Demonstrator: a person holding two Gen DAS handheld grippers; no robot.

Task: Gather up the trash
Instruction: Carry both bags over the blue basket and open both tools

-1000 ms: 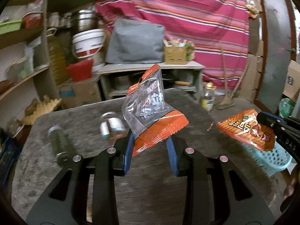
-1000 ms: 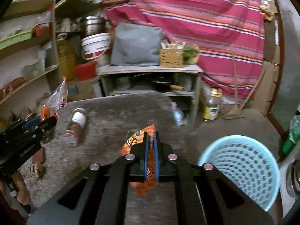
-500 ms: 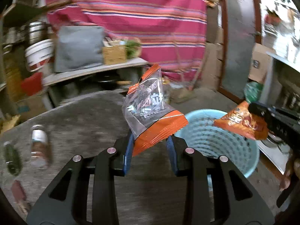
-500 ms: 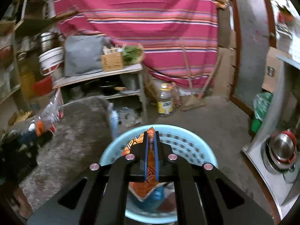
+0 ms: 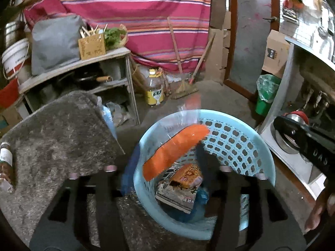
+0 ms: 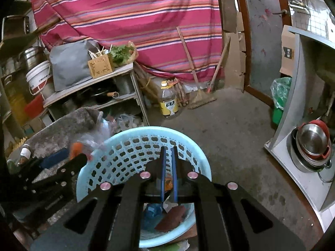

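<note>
Several wrappers already lie in the light blue basket (image 5: 240, 138), among them a printed snack packet (image 5: 186, 175). An orange-edged clear wrapper (image 5: 175, 150) hangs blurred over the basket's near rim, apparently dropping in. The left gripper (image 5: 167, 163) has just been opening: its fingers stand well apart either side of that wrapper, not pressing it. The right gripper (image 6: 168, 163) hovers over the basket, fingers nearly together with nothing between them. On the table (image 5: 58, 129) at far left a small bottle (image 5: 5, 159) remains.
</note>
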